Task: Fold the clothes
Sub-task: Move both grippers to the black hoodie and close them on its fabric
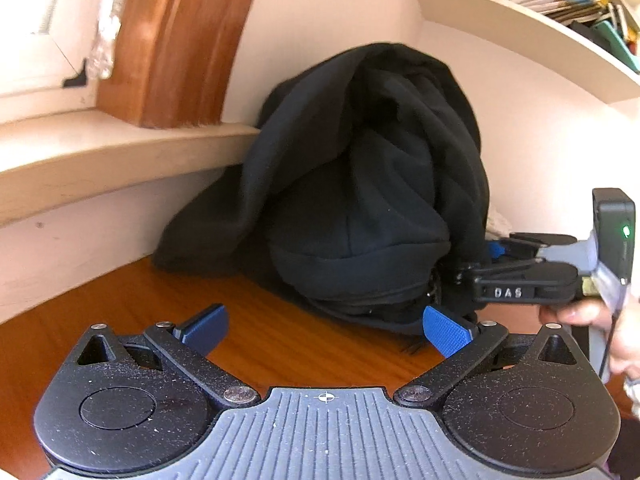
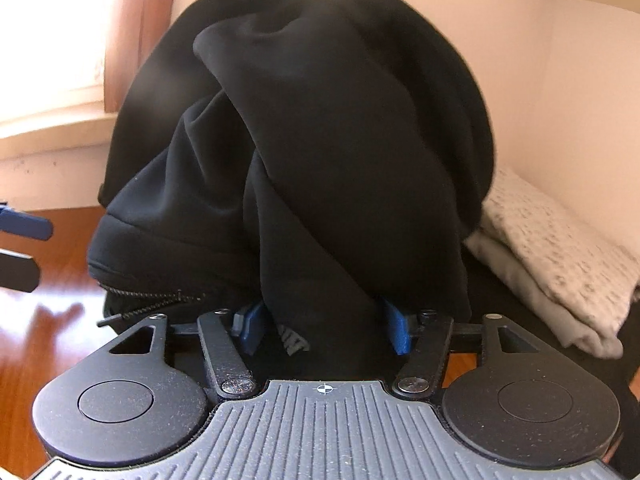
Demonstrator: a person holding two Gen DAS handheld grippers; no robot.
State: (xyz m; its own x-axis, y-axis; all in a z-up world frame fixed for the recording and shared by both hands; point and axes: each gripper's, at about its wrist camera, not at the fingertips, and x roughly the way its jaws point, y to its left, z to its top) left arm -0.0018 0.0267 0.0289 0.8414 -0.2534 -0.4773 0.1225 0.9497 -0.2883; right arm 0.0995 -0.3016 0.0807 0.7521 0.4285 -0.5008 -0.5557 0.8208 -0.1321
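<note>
A black garment with a zip lies heaped on the wooden table and leans against the wall. My left gripper stands open just in front of the heap's lower edge, with nothing between its blue pads. My right gripper reaches into the heap from the right, held by a person's hand. In the right wrist view a thick fold of the black garment fills the gap of the right gripper, and both blue pads touch it. The pad tips are hidden under the cloth.
A folded pale speckled cloth lies right of the heap, by the wall. A window sill and a wooden frame stand at the left. A shelf with books runs overhead at the right. The left gripper's fingers show at the right wrist view's left edge.
</note>
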